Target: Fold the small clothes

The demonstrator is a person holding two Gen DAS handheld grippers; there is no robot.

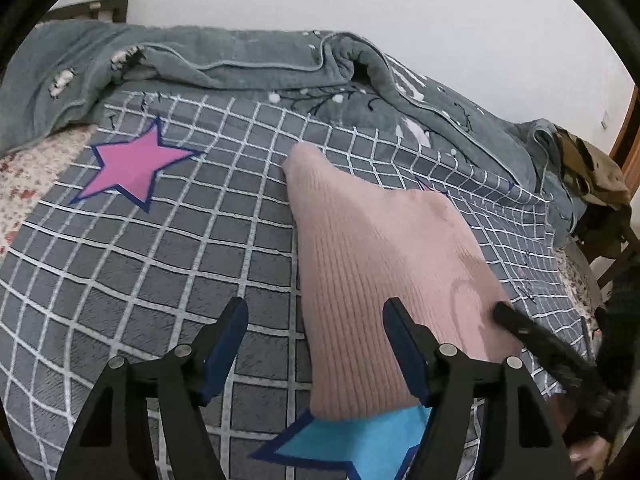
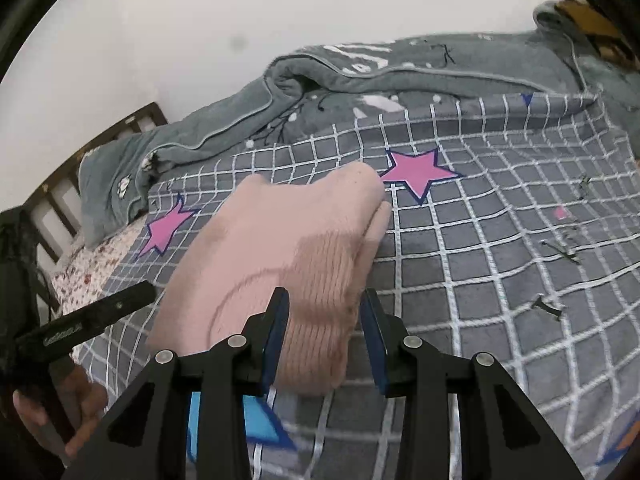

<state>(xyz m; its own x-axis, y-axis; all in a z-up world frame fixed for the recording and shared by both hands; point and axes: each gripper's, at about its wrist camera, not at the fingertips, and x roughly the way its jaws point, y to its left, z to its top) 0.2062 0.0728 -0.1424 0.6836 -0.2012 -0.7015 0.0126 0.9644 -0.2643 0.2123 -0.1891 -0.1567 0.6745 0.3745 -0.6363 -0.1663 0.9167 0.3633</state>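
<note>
One pink knit top (image 1: 384, 264) lies on the bed, on a grey quilt (image 1: 160, 264) with white squares and stars. It looks already folded over at least once, because its right side shows stacked layers in the right wrist view.

The top looks soft and light. It is ribbed and a bit fuzzy, so it should not slip much. It will bend and sag as soon as it is lifted, and the layers may slide apart if only one layer is caught. It will not break.

The left gripper (image 1: 316, 348) has its fingers wide apart. One finger is over the bare quilt and the other is over the near left edge of the top. Nothing is pinched.

The right gripper (image 2: 324, 336) has its fingers partly apart, with the near right corner of the top between them. It is hard to tell if the pads press the cloth; they seem not to.

A good place to hold is the thick near edge, one corner in each gripper, with all the layers caught together.
</note>
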